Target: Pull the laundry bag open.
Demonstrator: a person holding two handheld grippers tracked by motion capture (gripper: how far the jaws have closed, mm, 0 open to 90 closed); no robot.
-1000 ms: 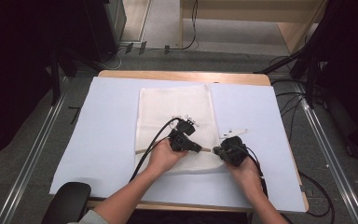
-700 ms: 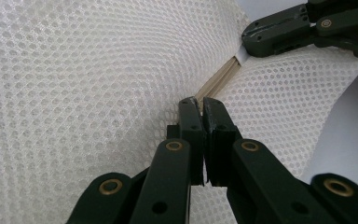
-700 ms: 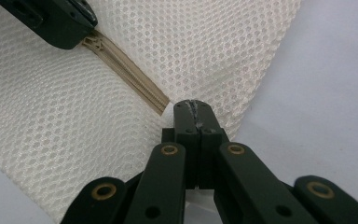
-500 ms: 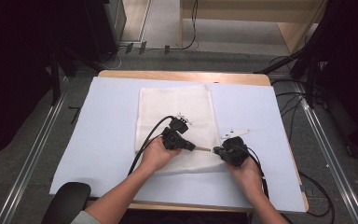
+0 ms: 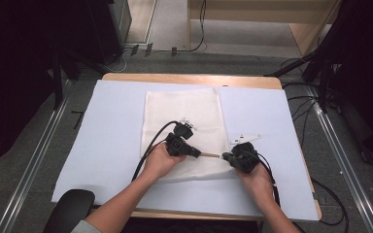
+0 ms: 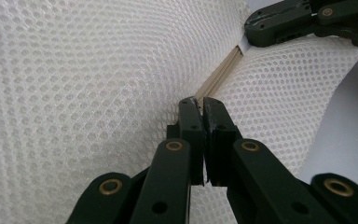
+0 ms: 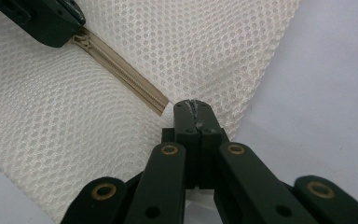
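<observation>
A white mesh bag (image 5: 182, 109) lies flat in the middle of the table, with a beige zipper (image 5: 212, 155) along its near edge. My left gripper (image 5: 200, 154) is shut on the zipper pull (image 7: 81, 39); in the left gripper view its tips (image 6: 200, 101) meet right at the zipper (image 6: 221, 77). My right gripper (image 5: 226, 156) is shut on the mesh bag's edge just past the zipper's end (image 7: 161, 103), with its tips (image 7: 193, 106) pinching the fabric. A short stretch of closed zipper runs between the two grippers.
A pale blue sheet (image 5: 111, 131) covers the wooden table (image 5: 189, 77). Black cables (image 5: 150, 148) trail from both grippers toward the near edge. A chair arm (image 5: 70, 208) sits at the bottom left. Metal rails (image 5: 34, 160) and cables lie on the floor around the table.
My left gripper has slid a little to the left along the zipper, away from the right gripper, so more zipper shows between them. The right hand has stayed put.
</observation>
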